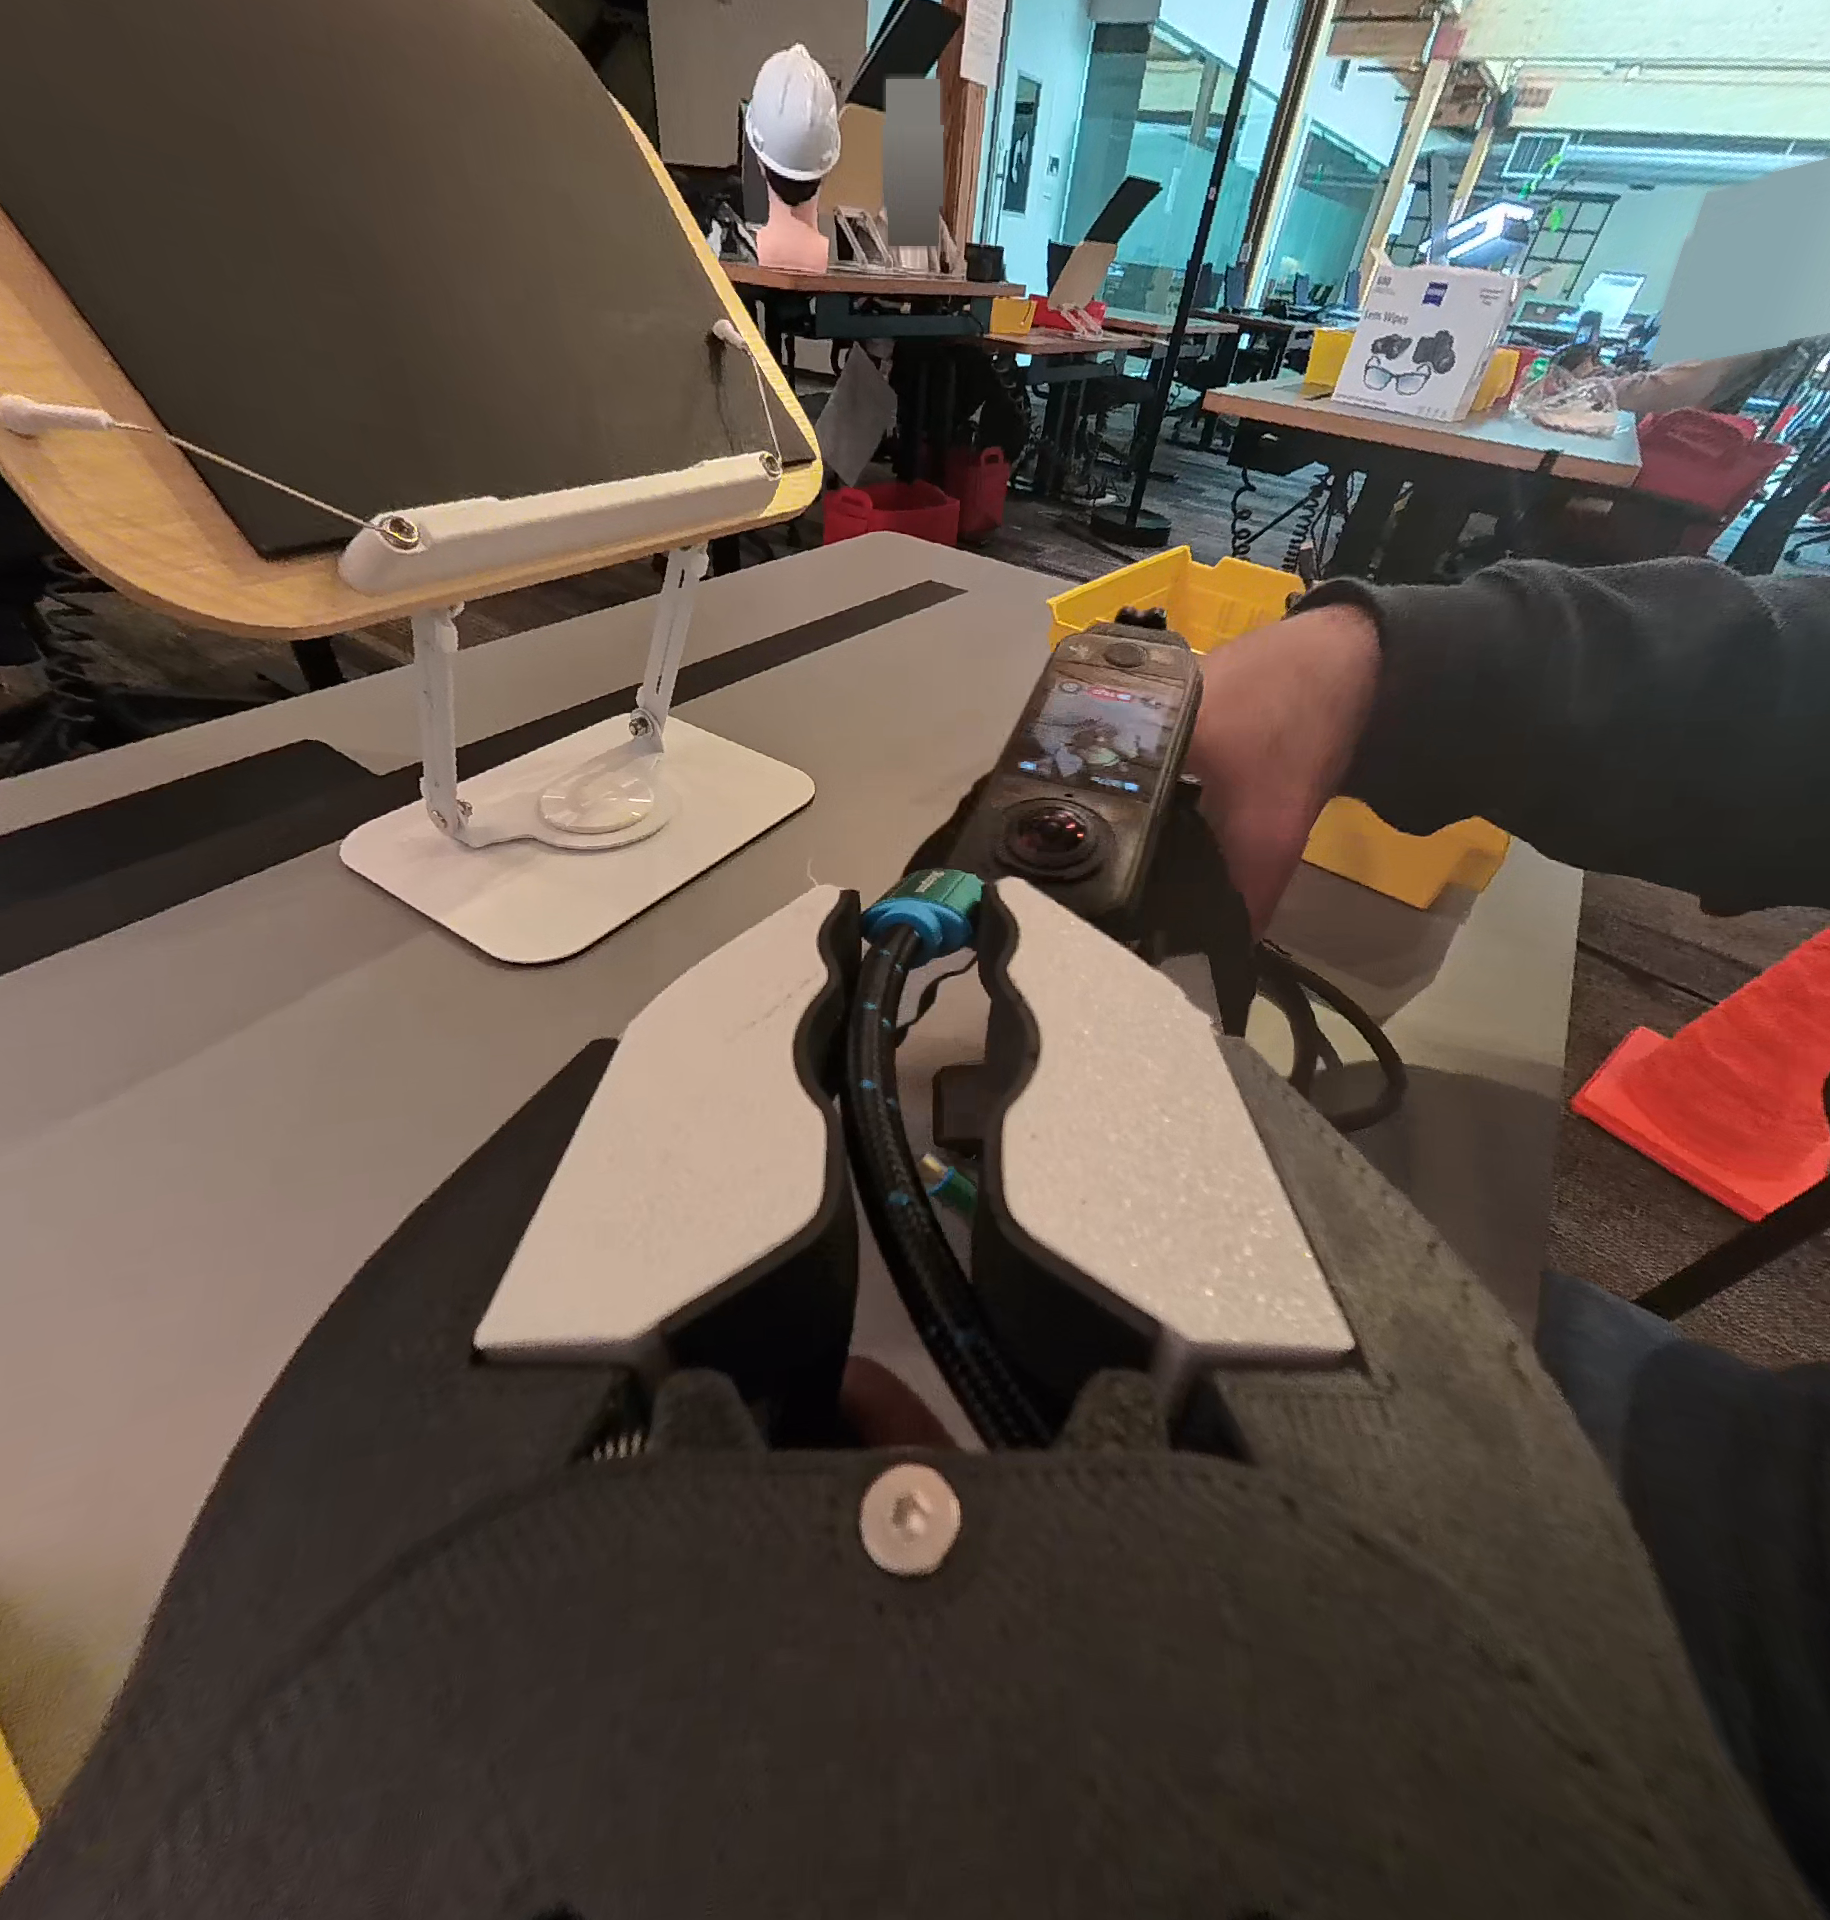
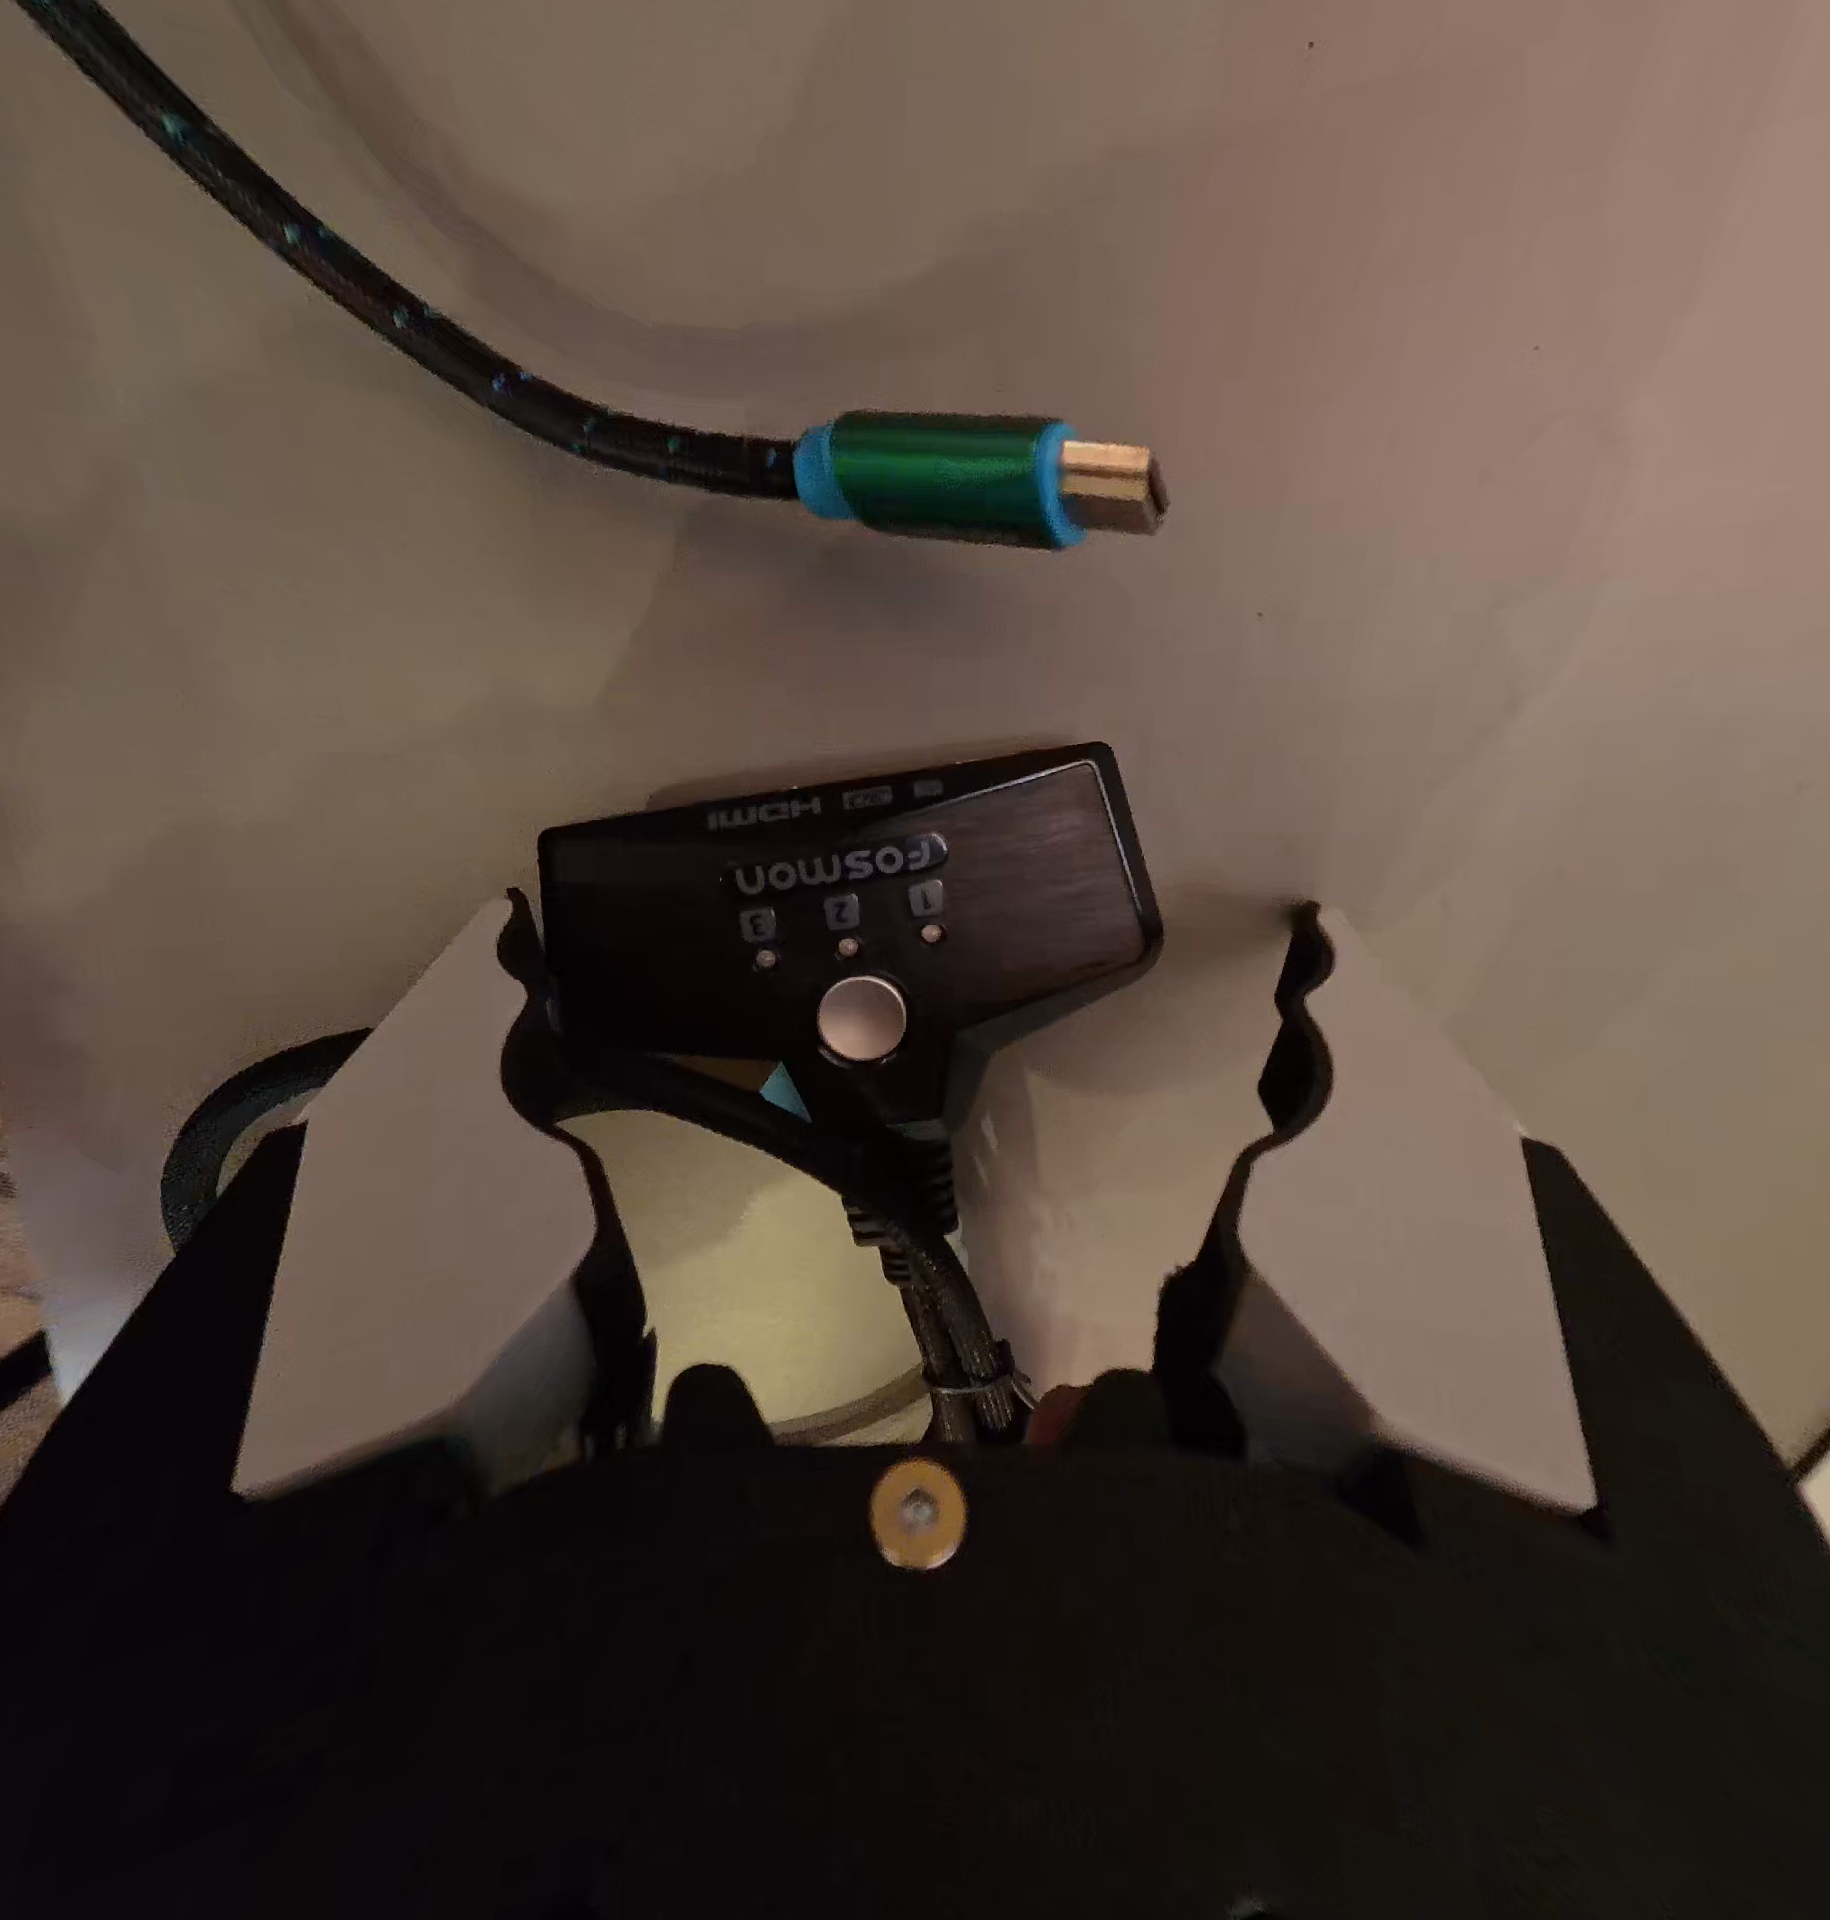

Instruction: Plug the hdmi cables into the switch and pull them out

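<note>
The left hand-held gripper [image 1: 916,914] is nearly closed, its fingertips pinching the green plug [image 1: 926,896] of a braided HDMI cable [image 1: 880,1122], which trails back between its two white-faced fingers toward the handle; the plug is held above the grey table [image 1: 215,1091], forward of the white base of a tilted stand [image 1: 578,842] that sits toward the far left side. To its right, the right hand-held gripper [image 2: 911,914] hangs over the black switch [image 2: 849,894], jaws wide apart; its left fingertip is at or against the switch's left end, the other well clear, so it holds nothing yet. The switch lies flat on the table, with three numbered lights, a round silver button and its own pigtail cable [image 2: 932,1247] running back under the gripper. Beyond it a second plug [image 2: 942,478], green shell with blue collars and a gold tip, rests loose on the table, pointing along the switch rather than into it. To plug in well, I would close the right gripper squarely on the switch's sides to brace it, then square the held plug to a port and push straight, no twisting. The ports themselves are not visible.
</note>
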### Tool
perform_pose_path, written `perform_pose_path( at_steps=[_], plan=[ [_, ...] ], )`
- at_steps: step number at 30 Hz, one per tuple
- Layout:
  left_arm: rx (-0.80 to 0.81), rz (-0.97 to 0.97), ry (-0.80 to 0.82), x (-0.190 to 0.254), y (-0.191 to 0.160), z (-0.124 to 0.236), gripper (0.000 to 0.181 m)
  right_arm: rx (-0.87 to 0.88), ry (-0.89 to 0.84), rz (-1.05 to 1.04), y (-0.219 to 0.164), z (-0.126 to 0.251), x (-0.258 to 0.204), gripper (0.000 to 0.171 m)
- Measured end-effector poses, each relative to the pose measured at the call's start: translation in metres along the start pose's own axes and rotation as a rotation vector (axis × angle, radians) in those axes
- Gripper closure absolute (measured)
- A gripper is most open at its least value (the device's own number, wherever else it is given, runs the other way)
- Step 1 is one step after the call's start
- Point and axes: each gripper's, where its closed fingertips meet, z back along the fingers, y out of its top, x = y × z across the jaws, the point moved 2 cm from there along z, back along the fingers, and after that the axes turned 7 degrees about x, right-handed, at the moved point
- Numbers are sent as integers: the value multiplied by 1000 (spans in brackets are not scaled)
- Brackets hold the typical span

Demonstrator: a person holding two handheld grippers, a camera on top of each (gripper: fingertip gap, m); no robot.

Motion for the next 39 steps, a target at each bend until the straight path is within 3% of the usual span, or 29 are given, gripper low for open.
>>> perform_pose_path(
  at_steps=[3, 6, 14, 22, 32, 39],
  plan=[
    [-4, 4, 2, -1, -2, 0, 160, -19, -25, 94, -5, -1, 0, 38],
    [-4, 4, 0, 0, -2, -1, 160, -8, -6, 166, -5, 2, -5, 59],
    [2, -7, 0, 1, 0, 0, 160, 13, 16, 161, -5, 3, -6, 61],
    [-3, -12, -7, 1, -2, -1, 160, 243, 84, 12, 9, 24, -6, 62],
    [2, -10, -23, 3, -2, -5, 160, 612, 114, -26, 53, 100, -1, 63],
    [5, -22, -50, 13, 2, -9, 160, 667, 104, 12, 71, 120, -4, 63]
  ],
)
